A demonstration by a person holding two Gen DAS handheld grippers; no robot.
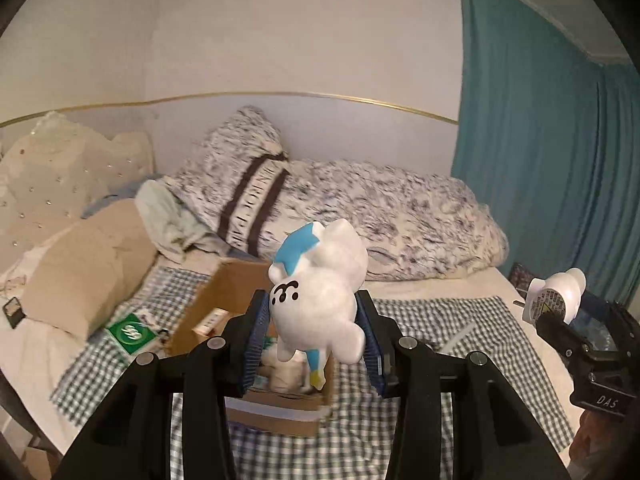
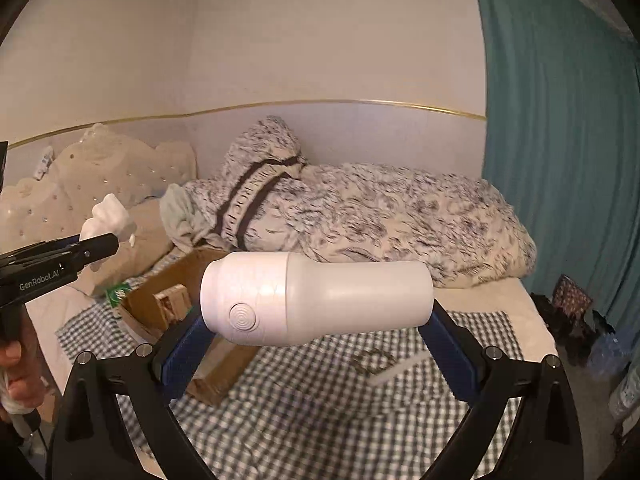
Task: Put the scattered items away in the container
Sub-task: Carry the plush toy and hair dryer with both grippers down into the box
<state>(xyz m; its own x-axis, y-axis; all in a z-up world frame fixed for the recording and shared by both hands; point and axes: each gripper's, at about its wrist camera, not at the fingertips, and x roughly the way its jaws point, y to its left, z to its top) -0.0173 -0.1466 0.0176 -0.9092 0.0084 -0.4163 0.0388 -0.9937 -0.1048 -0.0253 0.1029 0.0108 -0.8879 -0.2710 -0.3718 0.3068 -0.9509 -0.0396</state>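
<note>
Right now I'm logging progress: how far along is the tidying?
Done: the cardboard box already holds a few items. In hand: the left gripper clamps a white toy; the right gripper clamps a white bottle. Left: a green packet beside the box.

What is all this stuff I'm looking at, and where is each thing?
plush toy: one, white and blue, held in the left gripper above the box
bottle: one, white, held sideways in the right gripper
cardboard box: one, brown, open on the checked cloth, items inside
checked cloth: one, green and white, spread on the bed
duvet: one, speckled, bundled by the wall
curtain: one, teal, right side
left gripper: black, blue pads
right gripper: black, blue pads
</note>
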